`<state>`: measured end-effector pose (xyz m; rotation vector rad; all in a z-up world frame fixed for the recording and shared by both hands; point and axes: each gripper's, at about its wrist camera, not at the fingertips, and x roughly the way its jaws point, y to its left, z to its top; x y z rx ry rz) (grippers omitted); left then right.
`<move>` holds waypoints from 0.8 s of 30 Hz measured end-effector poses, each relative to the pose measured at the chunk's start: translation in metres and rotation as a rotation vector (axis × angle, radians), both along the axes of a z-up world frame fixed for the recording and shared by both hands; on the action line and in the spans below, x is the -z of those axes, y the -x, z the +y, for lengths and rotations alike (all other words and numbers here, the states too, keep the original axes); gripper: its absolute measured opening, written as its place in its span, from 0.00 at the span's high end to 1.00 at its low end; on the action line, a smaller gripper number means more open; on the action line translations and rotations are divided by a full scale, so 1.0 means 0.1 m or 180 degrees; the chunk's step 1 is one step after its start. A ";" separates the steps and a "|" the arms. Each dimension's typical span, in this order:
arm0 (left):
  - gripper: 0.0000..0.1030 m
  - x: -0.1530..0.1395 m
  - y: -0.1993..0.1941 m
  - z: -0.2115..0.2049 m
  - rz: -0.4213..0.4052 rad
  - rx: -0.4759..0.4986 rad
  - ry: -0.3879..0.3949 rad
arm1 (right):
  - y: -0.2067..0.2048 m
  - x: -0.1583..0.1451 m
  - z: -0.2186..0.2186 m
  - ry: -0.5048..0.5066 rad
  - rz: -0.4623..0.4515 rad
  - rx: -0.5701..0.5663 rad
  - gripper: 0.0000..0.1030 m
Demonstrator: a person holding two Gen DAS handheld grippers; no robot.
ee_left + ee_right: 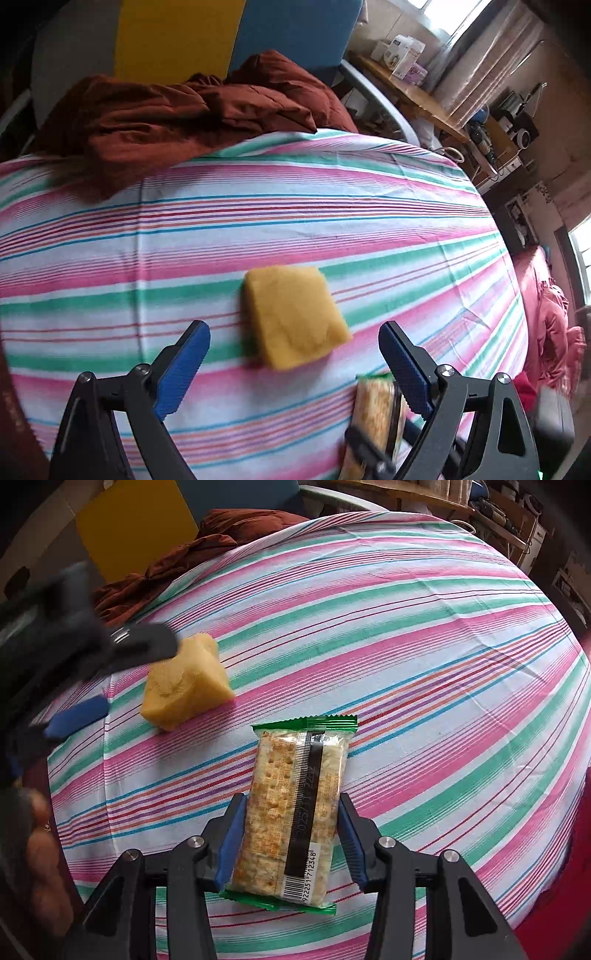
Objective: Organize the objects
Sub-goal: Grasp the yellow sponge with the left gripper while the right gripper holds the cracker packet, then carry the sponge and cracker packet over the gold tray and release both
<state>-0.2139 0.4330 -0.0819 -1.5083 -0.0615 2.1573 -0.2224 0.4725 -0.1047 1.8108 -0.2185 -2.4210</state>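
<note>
Cracker pack (291, 819), glossy crinkled wrapper, clamped in right gripper (291, 834) jaws; left gripper (293, 363) jaws spread over porous yellow sponge (293, 315).

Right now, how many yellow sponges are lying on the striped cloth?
1. The yellow sponge lies on the striped cloth, just ahead of the open left tool. None other shows, though the brown fabric heap could hide something.

My left tongs (293, 339) stand wide apart over the striped counter (332, 229), and only the yellow sponge (293, 315) lies ahead between them. Beyond it the cloth runs bare up to the rumpled brown fabric (192, 118) blocking the far edge. My right tongs (291, 836), filled by the cracker packet (291, 812), crowd my left tongs' right side.
</note>
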 end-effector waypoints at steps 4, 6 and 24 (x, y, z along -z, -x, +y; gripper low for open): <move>0.32 0.24 0.10 0.16 -0.0126 0.0059 0.0199 | -0.01 -0.01 -0.01 -0.0016 0.0005 -0.0017 0.53; 0.36 0.29 0.08 0.16 -0.0093 0.0120 0.0191 | -0.02 -0.01 -0.01 -0.0032 0.0009 -0.0028 0.53; 0.47 -0.08 -0.74 -0.93 0.0483 -0.0213 0.0359 | -0.22 -0.16 -0.23 -0.0271 0.0307 -0.0494 0.57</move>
